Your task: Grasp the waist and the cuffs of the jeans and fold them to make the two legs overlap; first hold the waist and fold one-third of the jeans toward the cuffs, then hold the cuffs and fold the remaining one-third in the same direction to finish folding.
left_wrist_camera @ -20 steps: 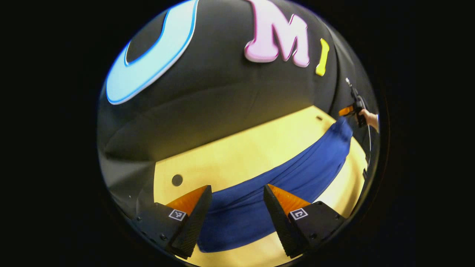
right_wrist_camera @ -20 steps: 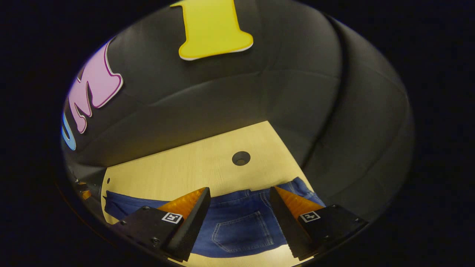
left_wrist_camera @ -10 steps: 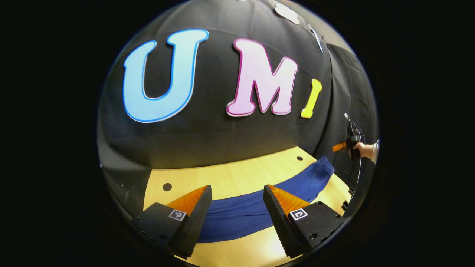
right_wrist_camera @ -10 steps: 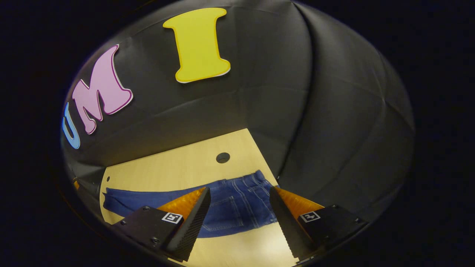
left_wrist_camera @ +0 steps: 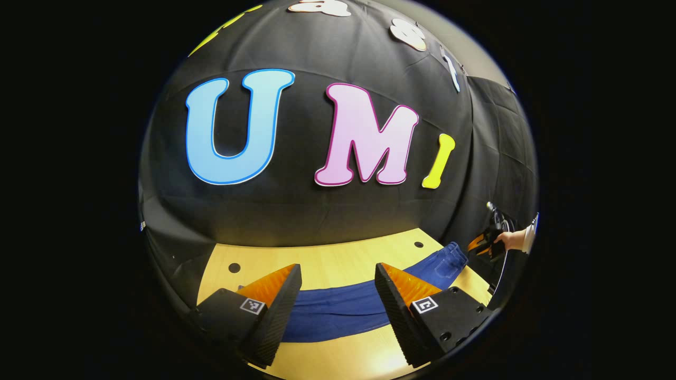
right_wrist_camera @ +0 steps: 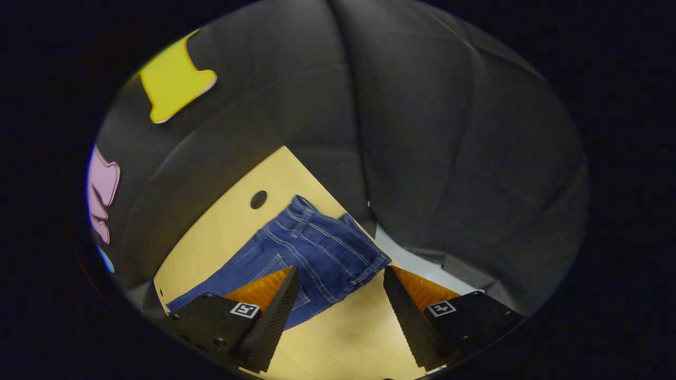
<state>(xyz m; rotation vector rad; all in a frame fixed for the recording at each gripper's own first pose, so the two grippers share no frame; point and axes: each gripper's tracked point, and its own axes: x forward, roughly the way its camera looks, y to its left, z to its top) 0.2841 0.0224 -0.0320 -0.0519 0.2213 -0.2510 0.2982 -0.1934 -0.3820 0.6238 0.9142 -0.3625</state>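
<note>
Two released hand-held grippers, left [left_wrist_camera: 338, 295] and right [right_wrist_camera: 340, 301], hover above lengthwise-folded jeans [right_wrist_camera: 311, 253] on the desk [right_wrist_camera: 338, 338]; next, likely grasp the waist at 12 o'clock.

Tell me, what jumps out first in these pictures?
The blue jeans lie stretched along the pale wooden table, waist end near its corner. Each view looks between a pair of open tongs, left and right, hovering above the denim and gripping nothing.

Light fell brightly from above onto the worktop [left_wrist_camera: 338, 258], glaring near its front edge. Surroundings stayed dim; fisheye bending curved everything toward the edges.
</note>
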